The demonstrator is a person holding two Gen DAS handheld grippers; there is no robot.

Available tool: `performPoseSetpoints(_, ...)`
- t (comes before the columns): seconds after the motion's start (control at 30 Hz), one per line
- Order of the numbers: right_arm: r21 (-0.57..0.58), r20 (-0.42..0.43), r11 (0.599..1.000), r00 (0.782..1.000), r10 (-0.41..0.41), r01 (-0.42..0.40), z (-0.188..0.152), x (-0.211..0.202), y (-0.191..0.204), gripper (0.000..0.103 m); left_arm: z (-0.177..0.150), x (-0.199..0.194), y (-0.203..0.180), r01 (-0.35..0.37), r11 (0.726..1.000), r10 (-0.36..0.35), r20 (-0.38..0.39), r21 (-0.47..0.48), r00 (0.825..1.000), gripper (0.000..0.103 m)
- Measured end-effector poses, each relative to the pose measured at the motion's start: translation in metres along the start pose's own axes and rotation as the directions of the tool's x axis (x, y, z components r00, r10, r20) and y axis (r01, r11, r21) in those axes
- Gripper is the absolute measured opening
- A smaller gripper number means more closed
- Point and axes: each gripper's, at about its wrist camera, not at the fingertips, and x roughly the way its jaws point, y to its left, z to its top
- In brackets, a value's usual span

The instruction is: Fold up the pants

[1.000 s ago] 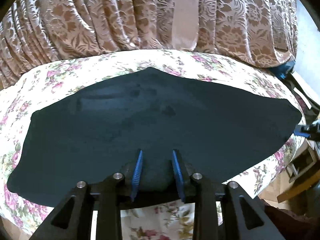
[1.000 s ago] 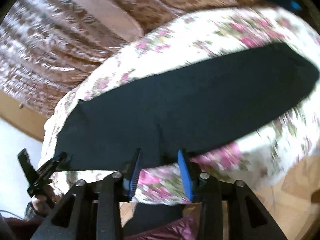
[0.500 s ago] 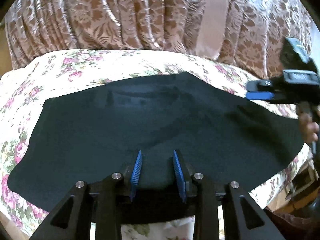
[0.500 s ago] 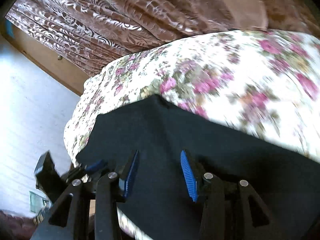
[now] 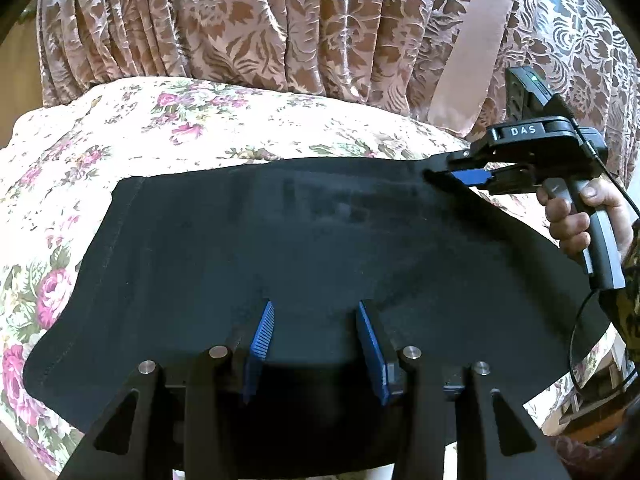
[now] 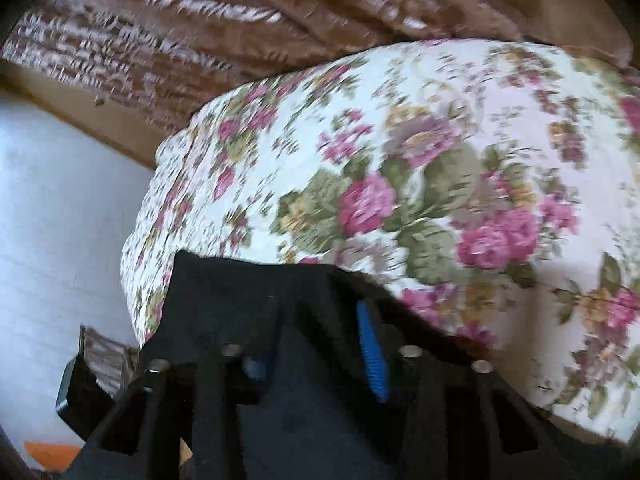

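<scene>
1. Left gripper: our blue pads stand apart and have just been opening. The dark pants lie under and between them, but nothing is pinched that we can see. It sits at the near edge of the cloth, 6 o'clock in the left wrist view.
2. Right gripper: at 2 o'clock in that view, held by a hand, with its tips at the far edge of the pants. Its jaws have just been closing. In its own view, dark cloth bunches over and between the fingers. The frame is blurred, so we cannot tell whether the pads clamp it.
3. The pants are spread flat across the floral bedspread, with a stitched hem running from 9 to 8 o'clock. A patterned curtain hangs behind at 12.
4. Progress, our read: the pants look doubled leg on leg into one long panel. The crosswise folds are not yet done.
5. Left to do: secure the far-edge grip, carry one end over the other, then flatten.
</scene>
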Motion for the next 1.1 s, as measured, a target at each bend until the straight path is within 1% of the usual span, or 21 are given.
performPoseSetpoints(0.03, -0.011, -0.001, 1.0, 1.0, -0.002, 0.002, 0.0, 0.002, 0.001, 0.027, 0.0, 0.0, 0.001, 0.003, 1.0, -0.003, -0.002, -0.007, 1.0, 0.043)
performPoseSetpoints(0.07, -0.027, -0.001, 1.0, 1.0, -0.004, 0.004, 0.001, 0.005, 0.003, 0.015, -0.001, 0.001, 0.002, 0.006, 1.0, -0.006, -0.004, -0.014, 1.0, 0.043)
performPoseSetpoints(0.1, -0.042, 0.002, 0.999, 1.0, -0.016, 0.016, 0.001, 0.006, 0.006, 0.007, -0.001, 0.001, 0.005, 0.006, 1.0, -0.006, -0.002, -0.024, 1.0, 0.04)
performPoseSetpoints(0.13, -0.073, 0.017, 0.996, 0.999, -0.049, 0.05, 0.001, 0.006, 0.01, 0.006, -0.002, 0.001, 0.007, -0.003, 1.0, 0.003, 0.002, -0.029, 1.0, 0.036)
performPoseSetpoints(0.17, -0.092, 0.028, 0.994, 0.998, -0.06, 0.063, 0.0, 0.005, 0.012, 0.006, -0.003, 0.002, 0.007, -0.023, 0.999, 0.023, -0.001, -0.027, 1.0, 0.03)
performPoseSetpoints(0.2, -0.111, 0.044, 0.99, 0.996, -0.082, 0.087, -0.001, 0.005, 0.015, 0.005, -0.004, 0.007, 0.008, -0.048, 0.999, 0.048, -0.013, -0.018, 0.999, 0.028)
performPoseSetpoints(0.27, -0.117, 0.056, 0.983, 0.99, -0.133, 0.139, -0.001, 0.007, 0.014, 0.005, -0.004, 0.01, 0.006, -0.064, 0.998, 0.064, -0.011, -0.009, 0.998, 0.027)
performPoseSetpoints(0.33, -0.149, 0.061, 0.966, 0.977, -0.202, 0.209, -0.001, 0.017, 0.015, 0.005, -0.003, 0.01, 0.002, -0.091, 0.996, 0.091, -0.01, 0.011, 0.996, 0.028)
performPoseSetpoints(0.37, -0.158, 0.059, 0.96, 0.973, -0.223, 0.23, -0.002, 0.02, 0.015, 0.005, -0.003, 0.008, 0.0, -0.102, 0.995, 0.102, -0.01, 0.013, 0.995, 0.028)
performPoseSetpoints(0.4, -0.169, 0.06, 0.949, 0.964, -0.258, 0.264, -0.003, 0.027, 0.016, 0.005, -0.001, 0.007, -0.001, -0.111, 0.994, 0.112, -0.012, 0.008, 0.994, 0.028)
performPoseSetpoints(0.5, -0.181, 0.082, 0.931, 0.948, -0.308, 0.318, -0.007, 0.033, 0.022, 0.008, -0.002, -0.003, -0.005, -0.163, 0.986, 0.162, 0.01, 0.026, 0.987, 0.028)
performPoseSetpoints(0.57, -0.17, 0.102, 0.934, 0.948, -0.302, 0.316, -0.009, 0.028, 0.025, 0.012, -0.004, -0.008, -0.006, -0.159, 0.987, 0.159, 0.011, 0.027, 0.987, 0.028)
performPoseSetpoints(0.63, -0.145, 0.116, 0.94, 0.949, -0.293, 0.308, -0.013, 0.021, 0.026, 0.021, -0.007, -0.014, -0.004, -0.159, 0.987, 0.158, 0.015, 0.018, 0.987, 0.028)
performPoseSetpoints(0.67, -0.137, 0.124, 0.942, 0.949, -0.291, 0.306, -0.015, 0.017, 0.027, 0.029, -0.008, -0.016, -0.003, -0.163, 0.986, 0.163, 0.017, 0.017, 0.986, 0.029)
performPoseSetpoints(0.7, -0.128, 0.144, 0.941, 0.945, -0.295, 0.314, -0.018, 0.011, 0.029, 0.035, -0.01, -0.018, -0.002, -0.165, 0.986, 0.164, 0.017, 0.016, 0.986, 0.029)
performPoseSetpoints(0.9, -0.088, 0.227, 0.944, 0.929, -0.291, 0.317, -0.046, -0.023, 0.04, 0.035, -0.019, -0.03, -0.001, -0.178, 0.984, 0.178, 0.029, 0.01, 0.984, 0.029)
performPoseSetpoints(1.1, -0.048, 0.258, 0.946, 0.919, -0.297, 0.319, -0.088, -0.054, 0.034, 0.036, -0.024, -0.037, 0.002, -0.188, 0.982, 0.188, 0.04, 0.005, 0.981, 0.029)
